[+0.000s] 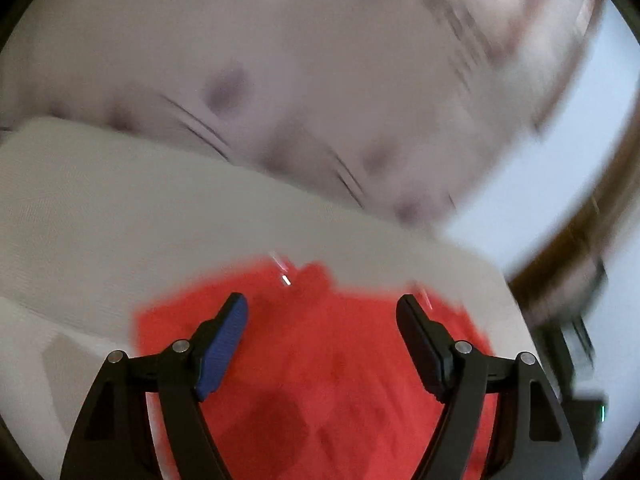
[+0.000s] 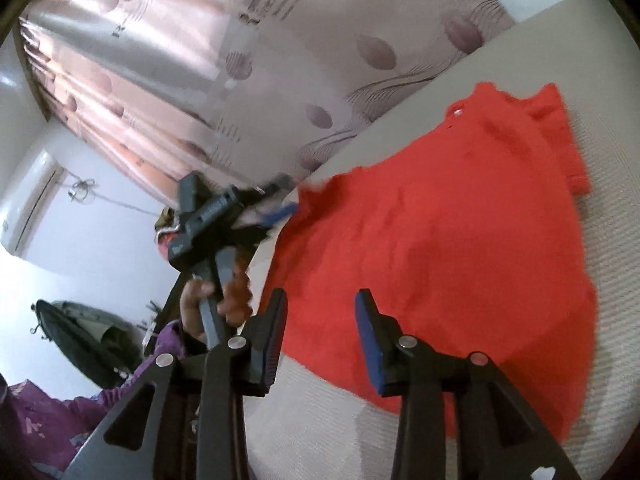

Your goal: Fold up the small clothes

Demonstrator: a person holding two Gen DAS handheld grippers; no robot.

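Red knit garment [image 2: 460, 240] lying limp, light, likely slipping; best pinching hem or side edge. Left gripper [image 1: 322, 308] gaping above it; right gripper [image 2: 322, 300] likewise hovering unclamped.

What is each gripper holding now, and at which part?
Nothing is held. The left gripper is open above the red garment; the right gripper is open near its lower edge.
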